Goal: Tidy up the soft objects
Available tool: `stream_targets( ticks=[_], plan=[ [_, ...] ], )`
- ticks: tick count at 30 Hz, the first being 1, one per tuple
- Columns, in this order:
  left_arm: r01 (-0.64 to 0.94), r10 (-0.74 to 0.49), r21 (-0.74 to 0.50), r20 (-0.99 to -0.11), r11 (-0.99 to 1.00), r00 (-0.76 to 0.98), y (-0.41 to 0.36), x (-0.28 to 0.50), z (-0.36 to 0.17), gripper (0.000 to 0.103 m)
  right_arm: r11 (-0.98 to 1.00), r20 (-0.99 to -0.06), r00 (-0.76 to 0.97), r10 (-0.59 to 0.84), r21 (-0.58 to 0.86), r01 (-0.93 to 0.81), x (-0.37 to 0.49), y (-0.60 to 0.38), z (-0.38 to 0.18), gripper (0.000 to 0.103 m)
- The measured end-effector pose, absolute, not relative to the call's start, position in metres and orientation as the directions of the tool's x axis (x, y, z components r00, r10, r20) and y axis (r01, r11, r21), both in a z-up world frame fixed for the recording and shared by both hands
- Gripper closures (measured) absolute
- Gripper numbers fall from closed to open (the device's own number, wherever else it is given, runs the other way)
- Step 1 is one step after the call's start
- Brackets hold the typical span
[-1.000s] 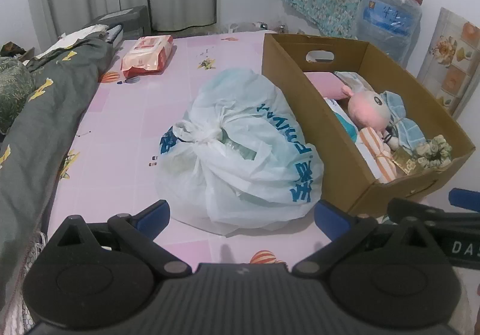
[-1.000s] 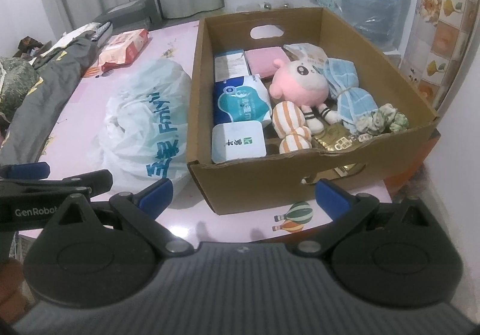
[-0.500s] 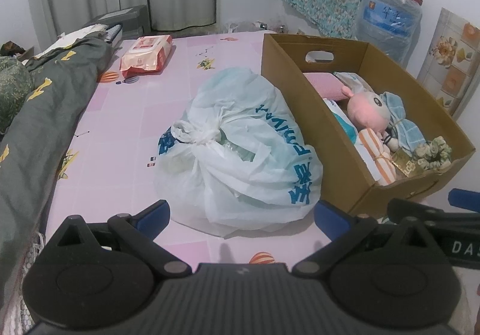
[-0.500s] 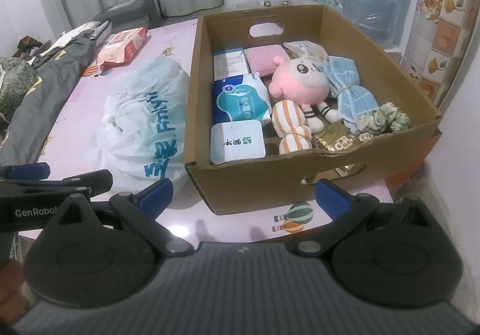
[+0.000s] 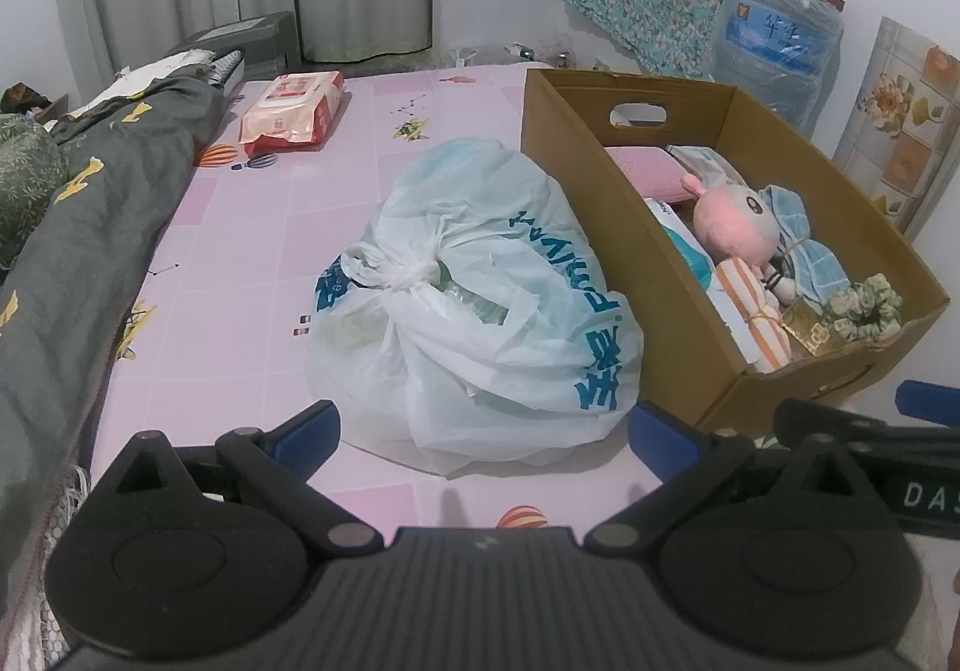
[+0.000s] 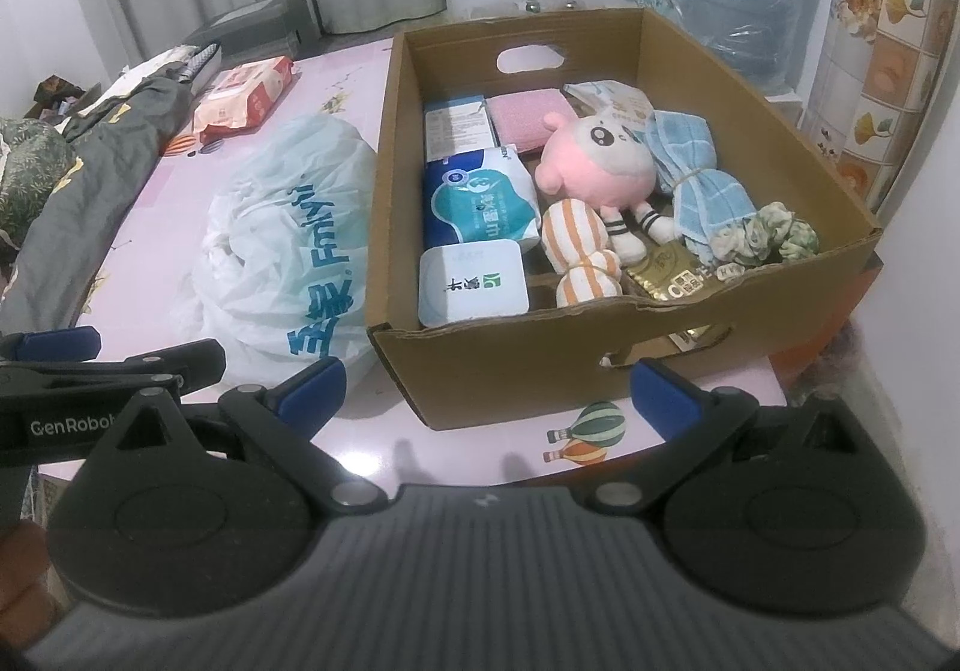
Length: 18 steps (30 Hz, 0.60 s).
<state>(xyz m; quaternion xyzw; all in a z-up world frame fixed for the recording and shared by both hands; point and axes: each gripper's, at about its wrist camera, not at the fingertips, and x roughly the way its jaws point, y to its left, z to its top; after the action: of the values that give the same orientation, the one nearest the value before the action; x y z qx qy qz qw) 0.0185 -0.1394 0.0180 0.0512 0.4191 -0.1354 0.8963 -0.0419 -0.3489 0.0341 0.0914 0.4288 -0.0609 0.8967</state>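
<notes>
Jaws spread, empty; only right view shows wipes box (image 6: 473, 282).

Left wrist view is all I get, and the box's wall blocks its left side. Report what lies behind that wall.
Observer: A flat white pack with a green mark lies in the near left corner of the box.
Operator: Go further back along that wall.
Observer: Past a blue and white tissue pack, a pale blue carton lies against the wall.
Operator: Check my right tongs.
Observer: The right tongs are open and empty, short of the box's near wall.
</notes>
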Motion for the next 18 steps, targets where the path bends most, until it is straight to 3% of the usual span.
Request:
stream_targets(
  ticks=[18],
  plan=[
    [0.283,-0.201,-0.026,-0.767,0.959,0.609,-0.1415,0.0185,0.0169,0.001,0.975,-0.787,0.617,-0.030,0.112,0.190,-0.0422,-0.3512,0.0352,0.001]
  ],
)
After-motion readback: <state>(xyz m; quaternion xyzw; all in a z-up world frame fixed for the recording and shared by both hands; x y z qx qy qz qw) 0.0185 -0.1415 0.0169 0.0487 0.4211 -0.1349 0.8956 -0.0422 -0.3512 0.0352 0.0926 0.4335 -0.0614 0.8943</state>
